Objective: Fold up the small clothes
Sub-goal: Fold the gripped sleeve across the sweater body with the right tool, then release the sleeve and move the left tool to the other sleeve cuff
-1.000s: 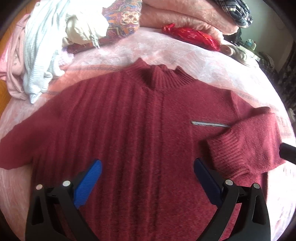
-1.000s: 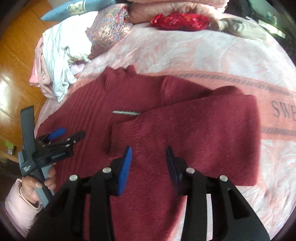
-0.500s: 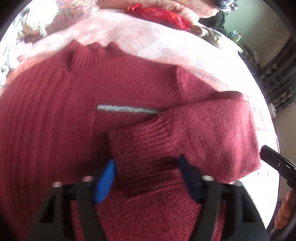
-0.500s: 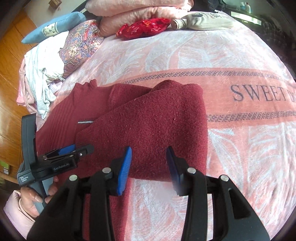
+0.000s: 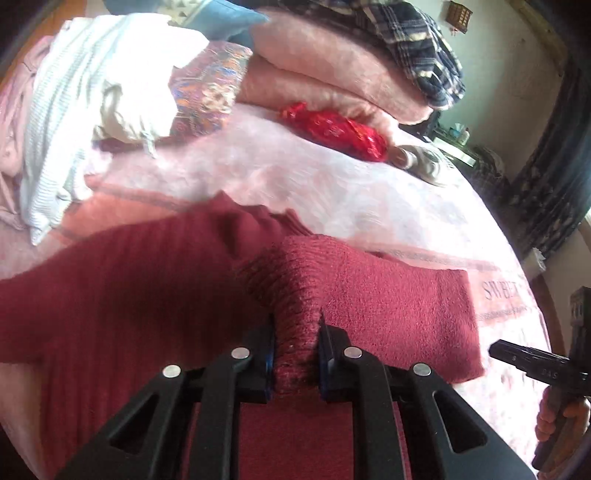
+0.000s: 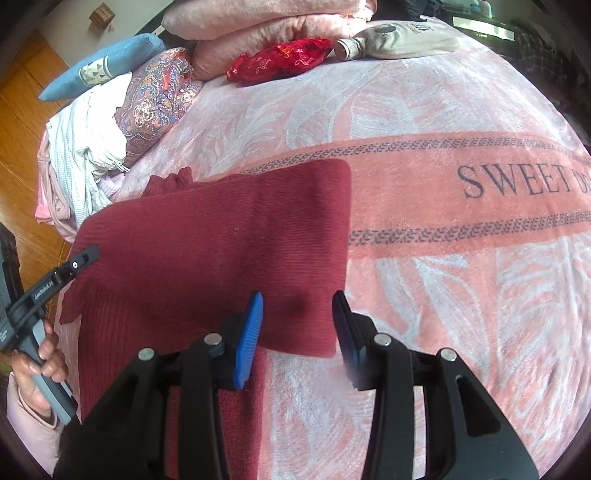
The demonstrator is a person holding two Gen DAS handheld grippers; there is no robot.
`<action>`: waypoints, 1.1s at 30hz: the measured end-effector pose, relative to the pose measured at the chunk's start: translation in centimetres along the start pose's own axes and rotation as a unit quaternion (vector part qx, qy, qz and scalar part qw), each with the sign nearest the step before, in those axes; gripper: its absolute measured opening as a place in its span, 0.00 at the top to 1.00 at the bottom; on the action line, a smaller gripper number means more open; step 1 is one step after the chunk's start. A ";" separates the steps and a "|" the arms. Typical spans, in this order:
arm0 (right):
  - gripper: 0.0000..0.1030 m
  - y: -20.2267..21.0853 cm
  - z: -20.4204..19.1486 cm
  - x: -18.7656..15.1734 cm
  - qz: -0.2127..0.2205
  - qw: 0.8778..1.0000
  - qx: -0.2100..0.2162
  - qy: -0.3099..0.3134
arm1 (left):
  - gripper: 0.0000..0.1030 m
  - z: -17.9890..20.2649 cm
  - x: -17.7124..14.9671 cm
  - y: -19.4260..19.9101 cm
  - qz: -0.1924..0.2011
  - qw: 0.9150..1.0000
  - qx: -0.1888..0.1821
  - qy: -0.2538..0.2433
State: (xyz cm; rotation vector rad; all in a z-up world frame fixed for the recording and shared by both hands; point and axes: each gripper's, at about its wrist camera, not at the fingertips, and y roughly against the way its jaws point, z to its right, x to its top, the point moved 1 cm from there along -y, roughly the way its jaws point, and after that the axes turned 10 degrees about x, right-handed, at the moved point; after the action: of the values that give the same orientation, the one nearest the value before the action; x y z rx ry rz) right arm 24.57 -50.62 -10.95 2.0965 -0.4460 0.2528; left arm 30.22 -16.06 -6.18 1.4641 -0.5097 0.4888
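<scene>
A dark red knit sweater (image 5: 129, 295) lies on the pink bedspread (image 6: 461, 295). One sleeve (image 6: 229, 240) is folded across its body. My left gripper (image 5: 295, 354) is shut on the ribbed cuff (image 5: 291, 295) of that sleeve and lifts it a little; it also shows in the right wrist view (image 6: 83, 258) at the sleeve's left end. My right gripper (image 6: 297, 325) is open and empty, its jaws standing over the lower right corner of the folded sleeve. It shows at the right edge of the left wrist view (image 5: 495, 349).
A heap of white and pink clothes (image 6: 77, 155) and a patterned cushion (image 6: 155, 99) lie at the bed's far left. A red pouch (image 6: 280, 61), stacked pink blankets (image 6: 258, 22) and a beige garment (image 6: 399, 40) line the far side. The wooden floor (image 6: 22, 103) lies left of the bed.
My left gripper has closed on the sleeve cuff and raised it. My right gripper has moved toward the sleeve's lower right corner and stays open.
</scene>
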 end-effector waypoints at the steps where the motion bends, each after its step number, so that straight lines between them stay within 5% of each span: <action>1: 0.61 -0.4 -0.4 0.0 -0.004 1.000 0.008 0.001 | 0.84 -1.7 0.3 0.0 0.004 1.000 0.013 0.004; 5: 0.61 -2.4 -2.7 0.1 -0.021 0.999 0.044 0.012 | 0.84 -8.5 0.6 -2.0 -0.005 0.998 0.064 0.027; 8: 0.61 -4.0 -4.4 0.4 -0.030 0.998 0.053 0.027 | 0.83 -11.4 -0.9 -4.5 -0.035 0.997 0.057 0.044; 17: 0.64 -8.2 -4.3 0.2 -0.086 0.996 -0.007 0.010 | 0.71 -12.5 -3.1 -7.5 -0.059 0.995 0.068 0.044; 26: 0.64 -8.6 -4.5 -0.5 -0.076 0.996 -0.038 0.027 | 0.55 -13.1 -3.3 -7.5 -0.076 0.993 0.078 0.039; 31: 0.60 -6.6 -6.6 -0.2 -0.058 0.997 -0.042 0.037 | 0.20 -15.8 -3.3 -4.5 -0.081 0.992 0.097 0.020; 33: 0.56 -5.9 -7.9 -0.1 -0.052 0.997 -0.038 0.044 | 0.13 -18.1 -3.4 -3.1 -0.082 0.990 0.117 0.015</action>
State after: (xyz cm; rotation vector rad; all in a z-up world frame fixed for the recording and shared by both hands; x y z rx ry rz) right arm 26.86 -41.03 -11.26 2.0188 -0.2896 0.2625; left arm 29.88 1.87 -11.47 1.7049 -0.3113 0.4510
